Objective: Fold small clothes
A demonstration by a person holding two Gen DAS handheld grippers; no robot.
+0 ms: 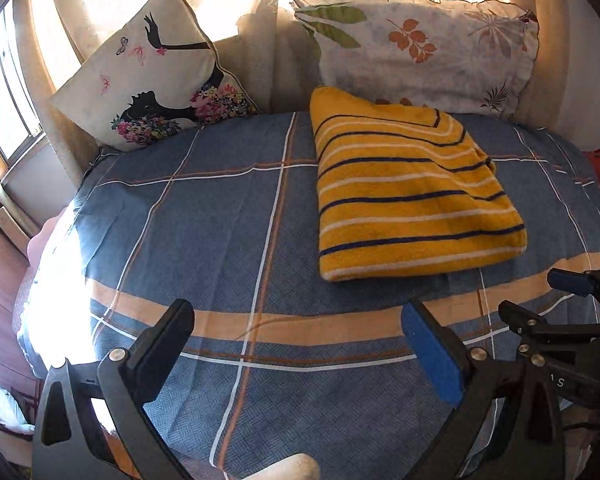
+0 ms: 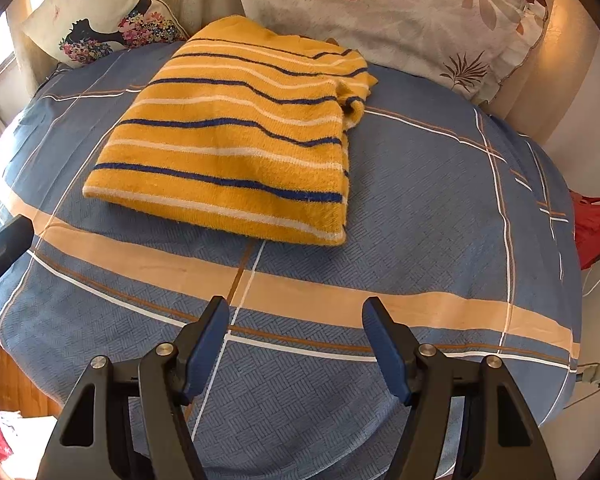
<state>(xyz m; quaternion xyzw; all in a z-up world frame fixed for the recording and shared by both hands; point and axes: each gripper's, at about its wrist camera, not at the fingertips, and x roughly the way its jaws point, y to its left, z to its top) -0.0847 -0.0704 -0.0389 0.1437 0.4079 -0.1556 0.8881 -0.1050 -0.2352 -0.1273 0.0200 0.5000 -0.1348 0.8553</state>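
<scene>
the mustard-yellow terry garment with navy and white stripes (image 2: 236, 136) lies ahead of both grippers on the blue checked bedsheet with tan bands (image 2: 420, 208), already doubled into a thick rectangle, its loose corner bunched at the far right edge. the left gripper (image 1: 300, 336) hangs low over the sheet with its jaws spread wide and nothing between them, the garment ahead and to its right; the right gripper (image 2: 296, 332) is likewise wide apart and empty, the garment straight ahead and slightly left, well apart from its blue pads (image 2: 388, 356). if another fold is meant, i'd judge it best to pinch the two near corners together, one per gripper, lift evenly and lay them toward the pillows, tucking that bunched corner first. counted: one garment, two grippers, one white cushion printed with a black silhouette and flowers (image 1: 148, 72), one pale frilled pillow with orange and green leaves (image 1: 424, 44), one red item (image 2: 596, 224) off to the right.
</scene>
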